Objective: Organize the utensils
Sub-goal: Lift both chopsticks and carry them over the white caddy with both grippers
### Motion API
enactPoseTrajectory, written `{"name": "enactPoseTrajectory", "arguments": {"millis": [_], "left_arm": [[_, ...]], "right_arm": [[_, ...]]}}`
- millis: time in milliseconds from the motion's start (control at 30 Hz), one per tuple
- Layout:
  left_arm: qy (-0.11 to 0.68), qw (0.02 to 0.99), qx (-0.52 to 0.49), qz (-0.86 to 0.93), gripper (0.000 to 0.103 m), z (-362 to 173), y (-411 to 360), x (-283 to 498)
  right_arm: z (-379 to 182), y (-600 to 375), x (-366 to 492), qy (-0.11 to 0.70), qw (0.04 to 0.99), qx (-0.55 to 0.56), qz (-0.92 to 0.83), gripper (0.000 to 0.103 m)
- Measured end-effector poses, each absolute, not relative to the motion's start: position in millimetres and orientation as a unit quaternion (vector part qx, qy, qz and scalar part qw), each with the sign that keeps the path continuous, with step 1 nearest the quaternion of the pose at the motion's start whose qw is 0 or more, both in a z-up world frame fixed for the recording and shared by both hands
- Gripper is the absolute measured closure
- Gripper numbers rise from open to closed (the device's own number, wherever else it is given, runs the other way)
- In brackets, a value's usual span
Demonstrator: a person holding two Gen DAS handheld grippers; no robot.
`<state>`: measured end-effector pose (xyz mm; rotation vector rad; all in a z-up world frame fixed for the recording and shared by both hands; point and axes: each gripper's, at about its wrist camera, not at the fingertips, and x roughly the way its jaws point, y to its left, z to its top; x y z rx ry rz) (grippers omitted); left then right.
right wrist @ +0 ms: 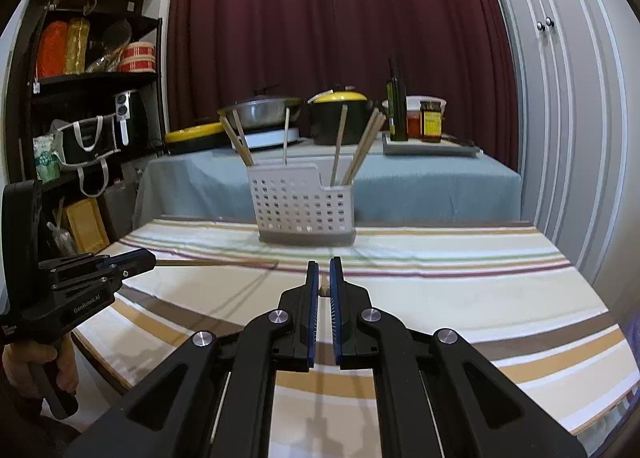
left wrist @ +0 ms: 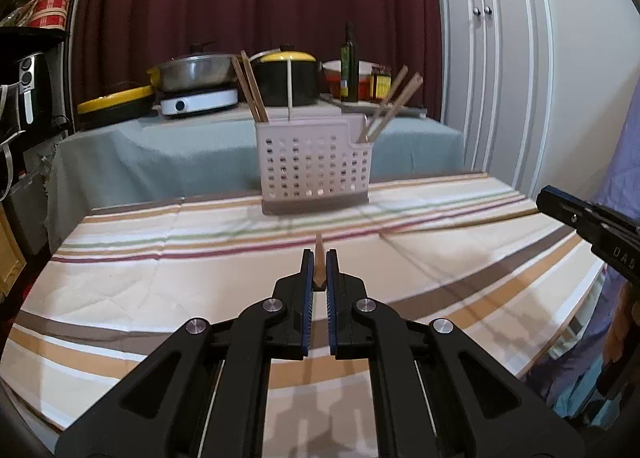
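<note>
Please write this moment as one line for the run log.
left gripper: shut on chopstick | right gripper: nearly shut, contents unclear | caddy: holds chopsticks | table

White perforated holder (right wrist: 302, 204), upright on striped cloth; wooden chopsticks (right wrist: 362, 148) leaned inside. One chopstick (right wrist: 216, 263) held level, another (right wrist: 325, 290) clamped.

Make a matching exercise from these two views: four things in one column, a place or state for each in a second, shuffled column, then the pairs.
Things:
1. left gripper
2. utensil holder
3. olive oil bottle
4. yellow-lidded pot

Places or states:
A. on the far, grey-covered table, beside jars
B. shut on a wooden chopstick
C. on the striped cloth, chopsticks standing in it
D. behind the holder, next to the steel pan

Pairs: 1-B, 2-C, 3-A, 4-D
</note>
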<state>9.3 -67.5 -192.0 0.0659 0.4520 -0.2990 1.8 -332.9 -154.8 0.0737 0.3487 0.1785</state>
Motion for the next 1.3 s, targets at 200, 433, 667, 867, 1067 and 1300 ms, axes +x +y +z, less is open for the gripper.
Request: {"name": "enactPoseTrajectory", "arguments": {"millis": [200, 433, 667, 867, 1067, 1300], "left_arm": [[0.205, 0.969, 0.023, -0.138, 0.097, -163, -56, 2], [0.199, 0.972, 0.025, -0.123, 0.097, -141, -48, 10], [0.19, 0.975, 0.034, -0.113, 0.097, -124, -47, 26], [0.185, 0.976, 0.034, -0.108, 0.097, -117, -47, 43], [0.176, 0.978, 0.041, -0.104, 0.097, -111, -49, 59], [0.175, 0.978, 0.038, -0.103, 0.097, -106, -49, 79]], "right_arm": [[-139, -333, 3, 0.162, 0.982, 0.042, 0.091, 0.097], [-129, -335, 17, 0.16, 0.981, 0.05, 0.099, 0.097], [-114, -334, 39, 0.137, 0.984, 0.047, 0.104, 0.097], [-104, -331, 61, 0.12, 0.986, 0.049, 0.109, 0.097], [-99, -328, 76, 0.112, 0.987, 0.046, 0.11, 0.097], [-94, -328, 92, 0.112, 0.987, 0.042, 0.112, 0.097]]}}
